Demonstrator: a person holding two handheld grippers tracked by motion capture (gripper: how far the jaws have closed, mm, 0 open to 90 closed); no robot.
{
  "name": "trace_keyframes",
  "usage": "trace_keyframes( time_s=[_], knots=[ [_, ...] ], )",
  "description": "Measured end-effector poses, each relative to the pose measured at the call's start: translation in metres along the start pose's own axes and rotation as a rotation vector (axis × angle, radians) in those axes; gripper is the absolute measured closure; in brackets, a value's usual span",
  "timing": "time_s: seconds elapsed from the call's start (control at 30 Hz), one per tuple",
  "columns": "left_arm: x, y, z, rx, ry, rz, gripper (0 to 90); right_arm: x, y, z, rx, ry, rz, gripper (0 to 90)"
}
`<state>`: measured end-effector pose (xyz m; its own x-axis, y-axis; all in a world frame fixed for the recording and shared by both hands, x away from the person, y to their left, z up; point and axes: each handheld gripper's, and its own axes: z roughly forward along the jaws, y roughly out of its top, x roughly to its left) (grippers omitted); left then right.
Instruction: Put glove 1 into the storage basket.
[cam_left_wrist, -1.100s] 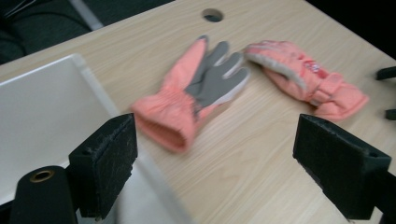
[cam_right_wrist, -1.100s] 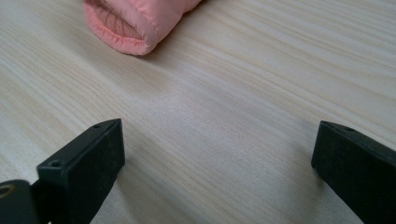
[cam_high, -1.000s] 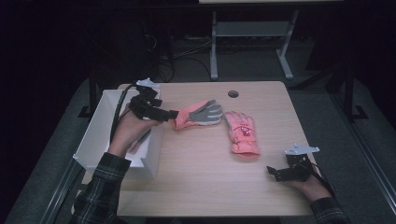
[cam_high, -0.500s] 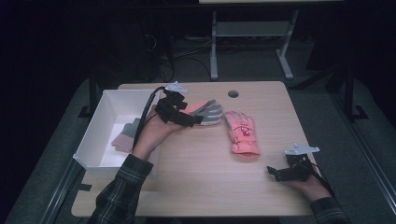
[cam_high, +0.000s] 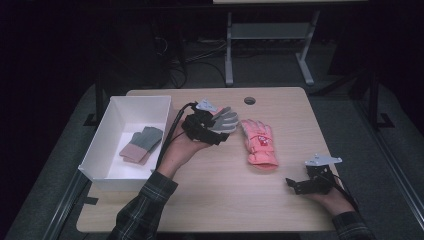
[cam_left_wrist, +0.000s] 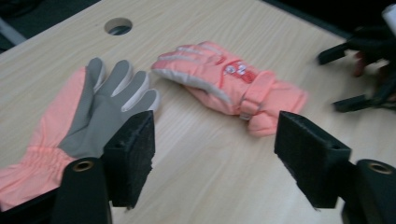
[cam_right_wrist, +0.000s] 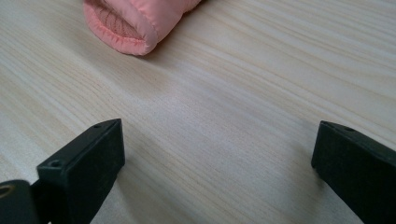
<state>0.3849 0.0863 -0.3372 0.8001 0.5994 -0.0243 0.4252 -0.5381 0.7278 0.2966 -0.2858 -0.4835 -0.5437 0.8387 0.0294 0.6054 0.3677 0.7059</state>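
Two pink winter gloves lie mid-table. One is palm up with a grey palm (cam_left_wrist: 93, 119), and its grey fingers (cam_high: 226, 119) stick out from under my left gripper (cam_high: 216, 131). The other (cam_high: 260, 142) lies back up to its right. My left gripper (cam_left_wrist: 217, 140) is open. Its jaws have just been closing, with bare wood between them and the left pad (cam_left_wrist: 133, 154) beside the grey glove's fingertips. My right gripper (cam_high: 294, 184) rests open near the front right, with its jaws (cam_right_wrist: 219, 140) over bare table and the pink glove's cuff (cam_right_wrist: 126, 23) ahead.
A white box (cam_high: 117, 181) stands at the table's left edge, holding a small grey and pink glove pair (cam_high: 141, 145). A cable hole (cam_high: 249, 100) sits near the far edge. A metal stand's legs (cam_high: 265, 45) rise beyond the table.
My left hand has swung right from over the white box to the grey-palmed glove, uncovering the pair inside the box. The right hand has stayed put.
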Motion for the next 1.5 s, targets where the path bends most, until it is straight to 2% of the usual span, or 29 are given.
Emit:
trace_keyframes(
  time_s=[0.07, 0.1, 0.13, 0.23, 0.33, 0.43, 0.57, 0.63, 0.73, 0.77, 0.97, 1.03, 1.1, 1.13, 1.2, 1.3, 1.33, 1.37, 1.5],
  knots=[
    [0.004, -0.002, 0.007, 0.009, 0.005, 0.000, 38.8, 0.000, 0.000, 0.000, 0.000, 0.000, 0.000, 1.9],
    [0.007, -0.003, 0.011, 0.016, -0.003, -0.004, 47.3, 0.000, 0.000, 0.000, 0.000, 0.000, 0.000, 1.9],
    [0.010, -0.004, 0.016, 0.020, -0.002, -0.013, 47.3, 0.000, 0.000, 0.000, 0.000, 0.000, 0.000, 1.9],
    [0.020, -0.007, 0.028, 0.034, 0.006, -0.030, 57.3, 0.000, 0.000, 0.000, 0.001, 0.000, 0.000, 1.9],
    [0.030, -0.010, 0.042, 0.046, 0.014, -0.056, 61.4, 0.000, 0.000, 0.000, 0.001, 0.000, -0.001, 1.9],
    [0.040, -0.013, 0.057, 0.060, 0.060, -0.058, 61.9, 0.000, 0.000, 0.000, 0.001, 0.001, -0.001, 2.0],
    [0.052, -0.017, 0.073, 0.042, 0.092, -0.092, 61.9, 0.000, 0.000, 0.000, 0.001, 0.001, -0.002, 1.9],
    [0.058, -0.018, 0.080, 0.062, 0.119, -0.086, 61.9, 0.000, 0.000, 0.000, 0.001, 0.002, -0.003, 1.9],
    [0.067, -0.020, 0.088, 0.067, 0.153, -0.088, 61.9, 0.000, 0.000, 0.000, 0.001, 0.002, -0.003, 1.9],
    [0.070, -0.021, 0.091, 0.073, 0.168, -0.074, 61.8, 0.000, 0.000, 0.000, 0.000, 0.002, -0.003, 1.9],
    [0.082, -0.028, 0.108, 0.091, 0.181, -0.092, 62.6, 0.000, 0.000, 0.000, 0.001, 0.003, -0.003, 2.0],
    [0.085, -0.030, 0.113, 0.097, 0.205, -0.084, 63.3, 0.000, 0.000, 0.000, 0.001, 0.003, -0.004, 1.9],
    [0.086, -0.030, 0.115, 0.102, 0.204, -0.089, 64.5, 0.000, 0.000, 0.000, 0.000, 0.003, -0.004, 1.9],
    [0.088, -0.031, 0.118, 0.109, 0.198, -0.115, 66.2, 0.000, 0.000, 0.000, 0.001, 0.003, -0.004, 1.9],
    [0.090, -0.034, 0.122, 0.120, 0.188, -0.128, 69.4, 0.000, 0.000, 0.000, 0.000, 0.003, -0.005, 1.9],
    [0.091, -0.035, 0.123, 0.119, 0.180, -0.148, 78.2, 0.000, 0.000, 0.000, 0.000, 0.003, -0.004, 1.9],
    [0.092, -0.035, 0.123, 0.130, 0.181, -0.145, 78.2, 0.000, 0.000, 0.000, 0.000, 0.003, -0.004, 1.9],
    [0.091, -0.034, 0.123, 0.133, 0.182, -0.141, 86.4, 0.000, 0.000, 0.000, 0.000, 0.004, -0.005, 1.9],
    [0.091, -0.034, 0.122, 0.131, 0.171, -0.148, 89.2, -0.001, 0.000, 0.000, 0.000, 0.004, -0.005, 1.9]
  ],
)
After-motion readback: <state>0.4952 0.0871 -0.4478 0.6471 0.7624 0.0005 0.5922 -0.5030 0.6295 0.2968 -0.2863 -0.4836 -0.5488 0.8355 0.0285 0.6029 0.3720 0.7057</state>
